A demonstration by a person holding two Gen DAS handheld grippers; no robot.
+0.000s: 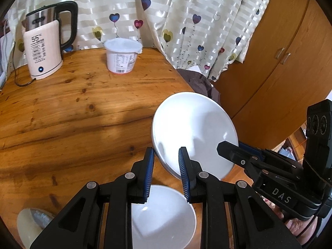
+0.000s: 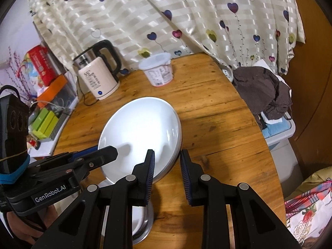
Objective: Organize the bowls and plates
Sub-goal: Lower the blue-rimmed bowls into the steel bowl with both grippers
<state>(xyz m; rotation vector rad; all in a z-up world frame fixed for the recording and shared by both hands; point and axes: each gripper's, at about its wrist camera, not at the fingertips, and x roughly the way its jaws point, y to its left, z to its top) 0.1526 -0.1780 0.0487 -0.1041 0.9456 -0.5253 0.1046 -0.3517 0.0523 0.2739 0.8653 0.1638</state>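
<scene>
A stack of white plates (image 1: 195, 128) is held tilted above the wooden table (image 1: 72, 112), between the two grippers. My left gripper (image 1: 166, 166) straddles its left rim with the jaws apart. My right gripper (image 2: 167, 166) straddles the opposite rim of the same stack (image 2: 141, 132), jaws apart; it also shows in the left wrist view (image 1: 230, 147). A white bowl (image 1: 164, 213) sits on the table under the left gripper, and shows in the right wrist view (image 2: 143, 217). Another pale dish (image 1: 29, 224) lies at the lower left.
An electric kettle (image 1: 44, 47) with its cord and a lidded white tub (image 1: 122, 56) stand at the table's far side by the curtain. A brown cloth (image 2: 263, 89) lies on a box right of the table. A wooden cabinet (image 1: 280, 62) stands at right.
</scene>
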